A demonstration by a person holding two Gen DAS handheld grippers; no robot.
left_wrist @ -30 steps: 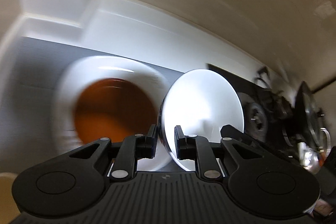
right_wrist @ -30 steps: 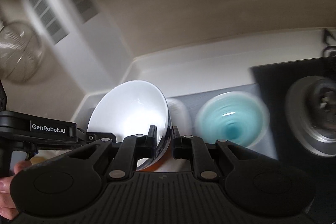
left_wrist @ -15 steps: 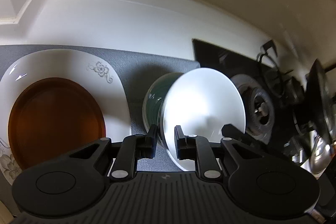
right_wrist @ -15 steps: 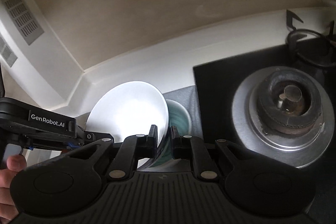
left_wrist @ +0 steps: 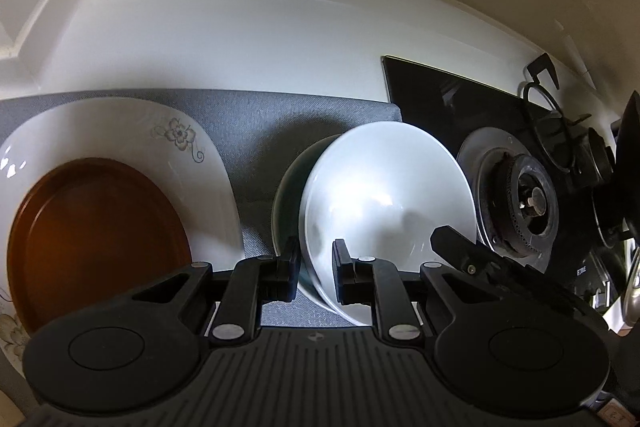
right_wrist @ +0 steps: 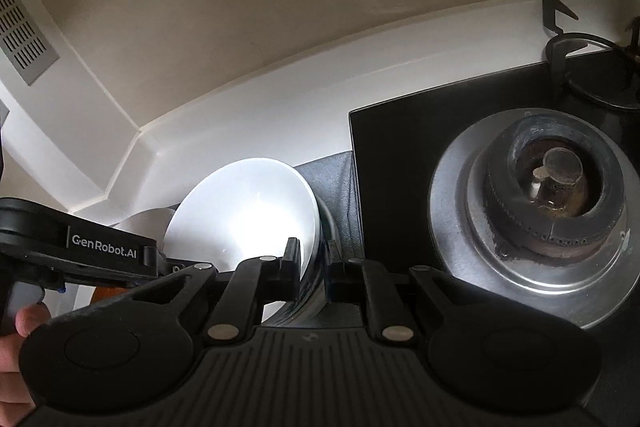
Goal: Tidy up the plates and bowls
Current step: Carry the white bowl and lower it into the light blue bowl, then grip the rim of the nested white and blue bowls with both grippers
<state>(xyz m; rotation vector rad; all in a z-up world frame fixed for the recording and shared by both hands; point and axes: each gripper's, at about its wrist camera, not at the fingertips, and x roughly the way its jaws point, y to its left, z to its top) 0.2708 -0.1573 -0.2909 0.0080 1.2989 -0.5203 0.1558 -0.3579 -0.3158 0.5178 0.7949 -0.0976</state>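
White bowl (left_wrist: 384, 195) hangs tilted, partly inside the teal bowl (left_wrist: 290, 195) on the grey mat (left_wrist: 280, 115), its rim pinched at nine o'clock by the left gripper (left_wrist: 316, 269) and at three by the right gripper (right_wrist: 314, 267). Uneven letting go could clack or chip it.

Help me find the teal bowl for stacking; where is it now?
In the left wrist view the teal bowl sits on the grey mat, mostly hidden behind the white bowl, right of the brown plate and left of the stove burner.
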